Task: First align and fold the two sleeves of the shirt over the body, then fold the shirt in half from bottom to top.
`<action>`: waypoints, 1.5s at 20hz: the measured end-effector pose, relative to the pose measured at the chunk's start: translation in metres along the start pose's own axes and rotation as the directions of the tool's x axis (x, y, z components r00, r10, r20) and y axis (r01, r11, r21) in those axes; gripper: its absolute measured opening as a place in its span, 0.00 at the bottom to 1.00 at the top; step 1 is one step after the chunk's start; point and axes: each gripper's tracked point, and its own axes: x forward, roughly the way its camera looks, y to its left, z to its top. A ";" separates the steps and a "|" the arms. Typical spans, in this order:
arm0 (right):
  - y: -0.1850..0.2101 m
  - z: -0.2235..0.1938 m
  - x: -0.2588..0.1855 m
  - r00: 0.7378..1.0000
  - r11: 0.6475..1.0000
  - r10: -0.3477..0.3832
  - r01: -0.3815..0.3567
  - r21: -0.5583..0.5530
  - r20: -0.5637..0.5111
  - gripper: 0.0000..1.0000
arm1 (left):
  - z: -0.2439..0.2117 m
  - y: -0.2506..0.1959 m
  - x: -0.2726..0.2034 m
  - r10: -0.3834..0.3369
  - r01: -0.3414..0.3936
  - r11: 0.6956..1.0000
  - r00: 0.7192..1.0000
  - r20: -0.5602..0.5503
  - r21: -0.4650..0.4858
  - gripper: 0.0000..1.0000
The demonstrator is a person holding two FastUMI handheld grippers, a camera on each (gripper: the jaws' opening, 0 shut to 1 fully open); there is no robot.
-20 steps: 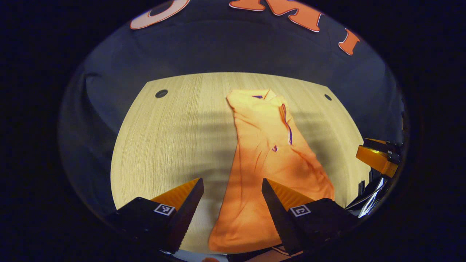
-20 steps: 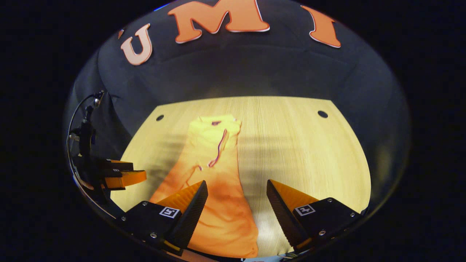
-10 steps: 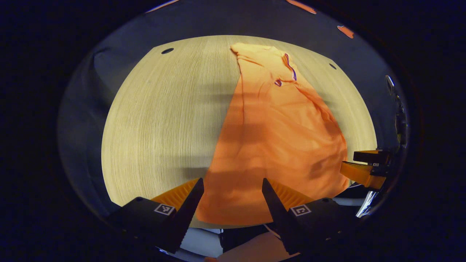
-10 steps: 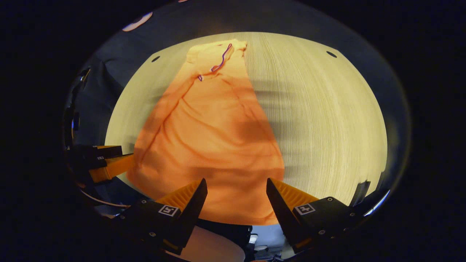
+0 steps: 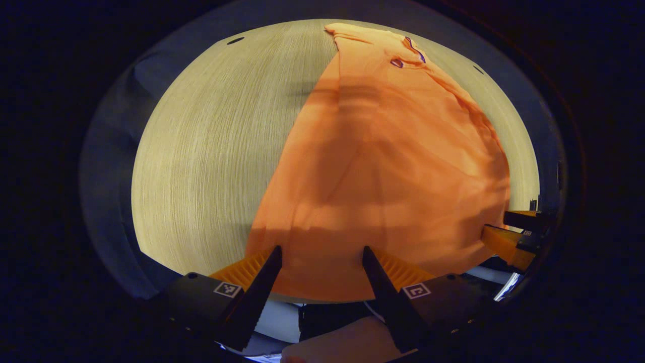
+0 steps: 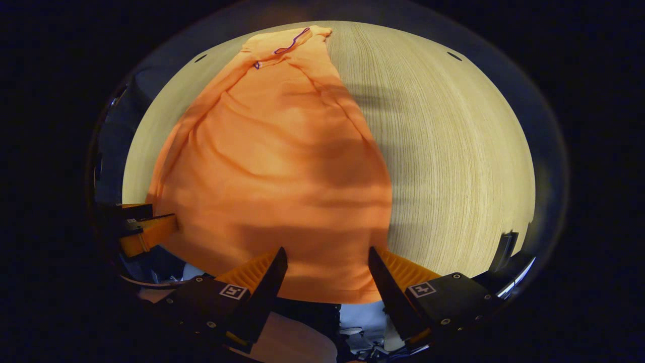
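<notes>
Hovering spread-jawed over the shirt (image 5: 383, 166) hem, left gripper (image 5: 322, 262) and right gripper (image 6: 327, 262) should pinch matching corners on the table (image 5: 201, 151), then lift evenly.

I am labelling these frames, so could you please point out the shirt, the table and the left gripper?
shirt (image 6: 272, 166), right gripper view, middle of the body.
table (image 6: 453, 151), right gripper view, bare wood beside the shirt.
left gripper (image 5: 322, 254), left gripper view, midway between its fingertips.
</notes>
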 end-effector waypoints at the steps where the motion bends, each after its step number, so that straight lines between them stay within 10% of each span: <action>1: -0.001 -0.001 0.001 1.000 1.000 -0.013 0.013 -0.017 0.004 0.99 | -0.001 -0.001 -0.001 -0.001 0.001 1.000 1.000 -0.009 0.003 0.99; 8: -0.002 -0.001 0.001 1.000 1.000 -0.028 0.028 -0.004 0.002 0.95 | 0.000 -0.008 -0.001 -0.011 0.011 1.000 1.000 0.026 -0.004 0.88; 10: -0.002 0.002 0.002 0.999 1.000 -0.005 0.005 0.019 0.045 0.41 | 0.004 -0.017 0.000 -0.033 0.030 0.999 0.996 0.080 0.045 0.60; 12: 0.005 0.002 0.000 0.996 0.997 0.056 -0.059 0.041 0.072 0.08 | 0.012 -0.027 0.000 -0.073 0.059 0.993 0.988 0.137 0.102 0.23; 14: 0.006 0.004 0.001 0.994 0.996 0.066 -0.071 0.054 0.093 0.00 | 0.015 -0.030 0.001 -0.106 0.093 0.992 0.982 0.159 0.084 0.01; 21: 0.004 0.026 -0.026 0.985 0.996 0.076 -0.082 0.031 0.153 0.00 | 0.021 -0.034 -0.020 -0.164 0.165 0.986 0.973 0.163 0.013 0.01; 30: -0.005 0.157 -0.097 0.916 0.995 0.094 -0.082 -0.048 0.391 0.00 | 0.151 -0.031 -0.075 -0.193 0.186 0.981 0.908 0.372 0.056 0.01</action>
